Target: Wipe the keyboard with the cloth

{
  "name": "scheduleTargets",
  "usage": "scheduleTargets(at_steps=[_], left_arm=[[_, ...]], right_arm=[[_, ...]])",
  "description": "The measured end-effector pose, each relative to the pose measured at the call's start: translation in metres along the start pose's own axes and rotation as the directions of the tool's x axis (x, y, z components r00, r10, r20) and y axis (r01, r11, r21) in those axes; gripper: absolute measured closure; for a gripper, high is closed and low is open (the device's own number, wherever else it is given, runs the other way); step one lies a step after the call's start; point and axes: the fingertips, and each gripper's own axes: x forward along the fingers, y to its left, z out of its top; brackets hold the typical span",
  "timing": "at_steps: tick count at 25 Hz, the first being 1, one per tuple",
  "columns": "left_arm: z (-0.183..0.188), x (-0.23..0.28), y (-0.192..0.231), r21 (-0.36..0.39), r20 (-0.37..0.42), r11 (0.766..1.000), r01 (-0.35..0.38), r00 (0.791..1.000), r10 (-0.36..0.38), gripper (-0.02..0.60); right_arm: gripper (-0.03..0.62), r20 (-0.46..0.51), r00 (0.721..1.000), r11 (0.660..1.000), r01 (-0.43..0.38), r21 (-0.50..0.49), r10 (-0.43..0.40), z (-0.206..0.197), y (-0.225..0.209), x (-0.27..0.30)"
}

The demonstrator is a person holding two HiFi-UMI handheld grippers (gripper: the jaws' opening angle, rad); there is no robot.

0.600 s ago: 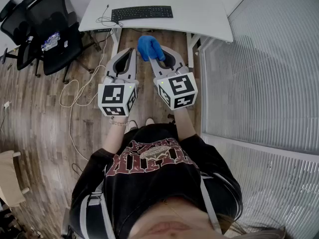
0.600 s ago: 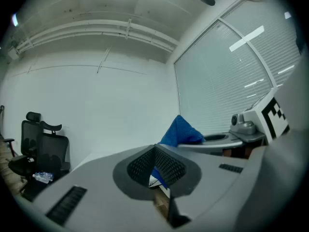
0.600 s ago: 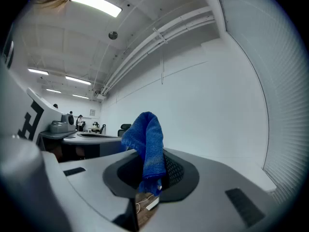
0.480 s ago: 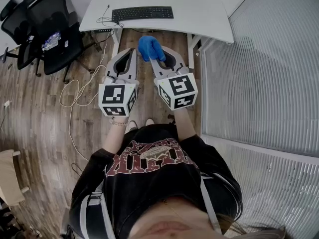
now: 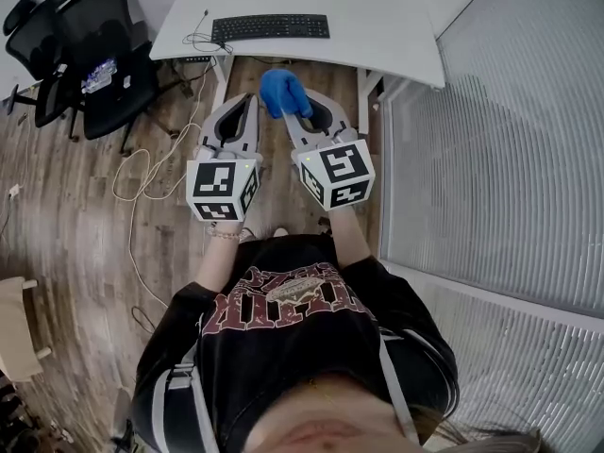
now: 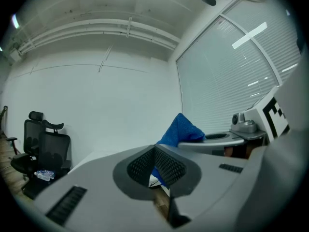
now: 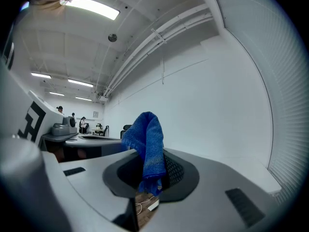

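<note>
A black keyboard [image 5: 270, 26] lies on the white desk [image 5: 377, 36] at the top of the head view, well ahead of both grippers. My right gripper [image 5: 294, 108] is shut on a blue cloth [image 5: 283, 91], which bunches up out of its jaws over the wooden floor; the cloth [image 7: 147, 146] stands folded between the pads in the right gripper view. My left gripper [image 5: 241, 111] is level with it on the left, shut with nothing in it. In the left gripper view the blue cloth [image 6: 181, 129] shows beyond the closed left gripper [image 6: 155, 166].
Black office chairs [image 5: 80, 50] stand left of the desk. Cables [image 5: 142, 173] trail across the wooden floor [image 5: 85, 225] below the desk's left end. A wall of window blinds [image 5: 510, 149] runs along the right side.
The view has shifted very slightly; both grippers and the cloth keep their places relative to the desk.
</note>
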Motion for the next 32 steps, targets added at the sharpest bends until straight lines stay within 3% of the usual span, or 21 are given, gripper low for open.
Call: scheduleTargets(at_steps=[15, 32], left_arm=[[-0.013, 0.032, 0.027, -0.013, -0.027, 1.0, 0.0, 1.0, 0.0, 0.546], [-0.012, 0.13, 0.111, -0.019, -0.043, 0.995, 0.098, 0.994, -0.098, 0.546]], right_arm=[[0.53, -0.017, 1.0, 1.0, -0.003, 0.017, 0.003, -0.01, -0.015, 0.038], [0.53, -0.031, 0.998, 0.998, 0.054, 0.025, -0.053, -0.006, -0.053, 0.16]])
